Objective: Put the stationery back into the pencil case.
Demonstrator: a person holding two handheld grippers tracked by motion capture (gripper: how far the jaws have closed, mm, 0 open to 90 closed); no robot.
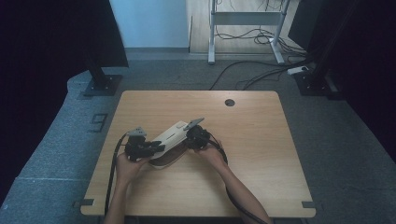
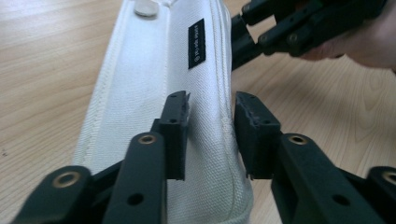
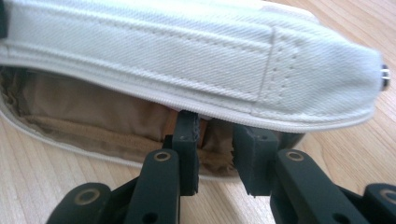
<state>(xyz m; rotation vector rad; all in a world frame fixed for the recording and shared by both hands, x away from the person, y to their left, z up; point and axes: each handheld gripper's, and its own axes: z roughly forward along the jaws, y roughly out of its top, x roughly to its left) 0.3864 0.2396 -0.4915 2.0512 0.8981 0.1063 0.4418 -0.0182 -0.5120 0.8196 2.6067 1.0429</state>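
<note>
Tabletop [image 1: 261, 154]: light wood, carrying a single white canvas pouch.
Pouch [image 1: 169, 140]: lies slantwise near the middle of the tabletop, between the two hands; a black label [image 2: 196, 43] and a round snap [image 2: 145, 7] sit on its top face.
Pouch opening: the long edge gapes, showing a tan lining [image 3: 84, 116] under the raised upper flap.
Left claw [image 2: 211, 128]: slightly spread, straddling a fold of the pouch's cloth; the pads look just off the fabric, so no firm pinch.
Right claw [image 3: 215, 151]: slightly spread at the open edge, tips at the lining, nothing pinched.
Progress: the pouch looks already opened; both claws appear to be letting go, and nothing is seen inside, so filling or closing would remain.
</note>
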